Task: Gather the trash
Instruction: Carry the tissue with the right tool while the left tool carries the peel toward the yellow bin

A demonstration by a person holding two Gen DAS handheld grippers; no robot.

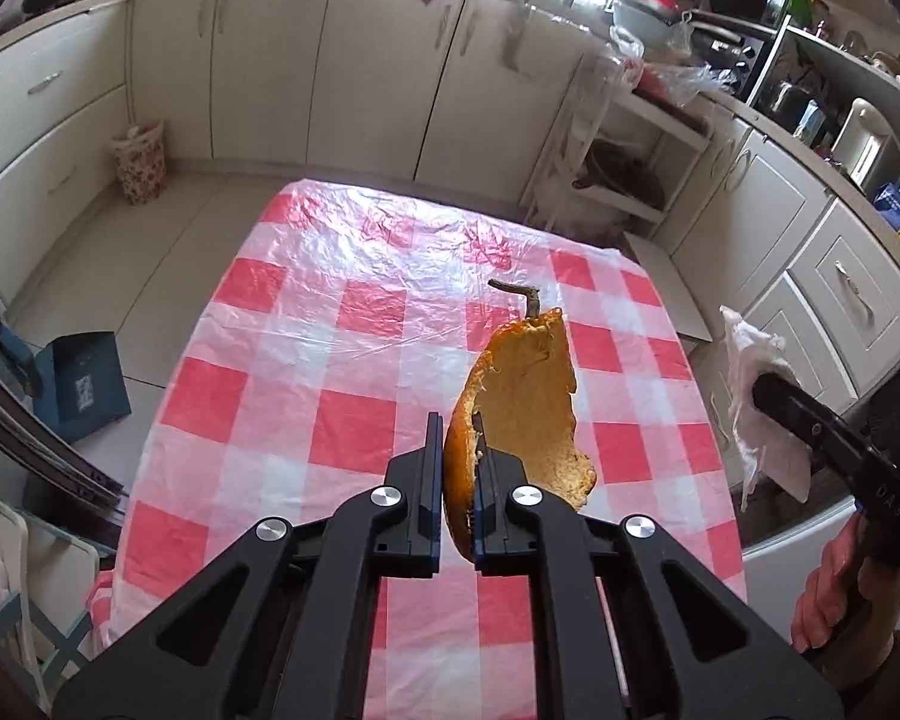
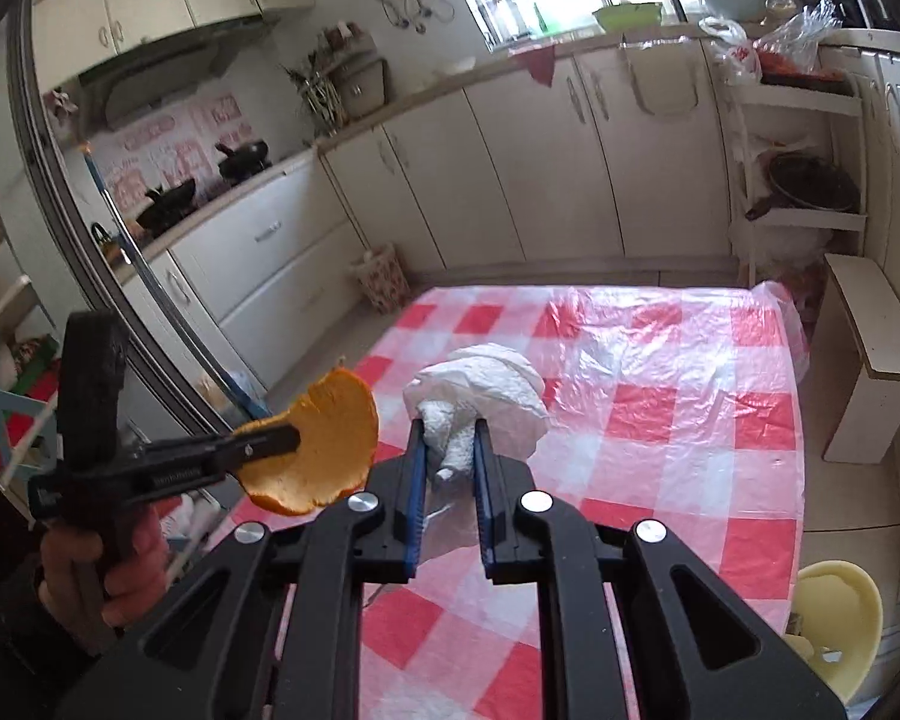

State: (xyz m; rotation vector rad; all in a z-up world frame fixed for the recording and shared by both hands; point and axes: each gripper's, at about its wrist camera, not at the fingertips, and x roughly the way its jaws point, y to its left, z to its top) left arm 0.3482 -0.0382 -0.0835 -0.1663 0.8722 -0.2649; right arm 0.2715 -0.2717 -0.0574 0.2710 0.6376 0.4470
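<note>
My left gripper (image 1: 456, 426) is shut on a curved orange peel (image 1: 522, 408) with a dry stalk at its top, and holds it up above the red-and-white checked tablecloth (image 1: 354, 312). The right wrist view shows that same peel (image 2: 324, 450) pinched at the left by the left gripper (image 2: 288, 438). My right gripper (image 2: 448, 426) is shut on a crumpled white tissue (image 2: 480, 396), also lifted off the table. From the left wrist view the tissue (image 1: 756, 384) and the right gripper (image 1: 768, 390) appear at the right edge.
A patterned waste basket (image 1: 141, 162) stands on the floor by the far cabinets. A blue box (image 1: 84, 384) sits on the floor left of the table. A yellow chair (image 2: 834, 618) is at the table's near right corner, a white shelf unit (image 2: 798, 180) beyond it.
</note>
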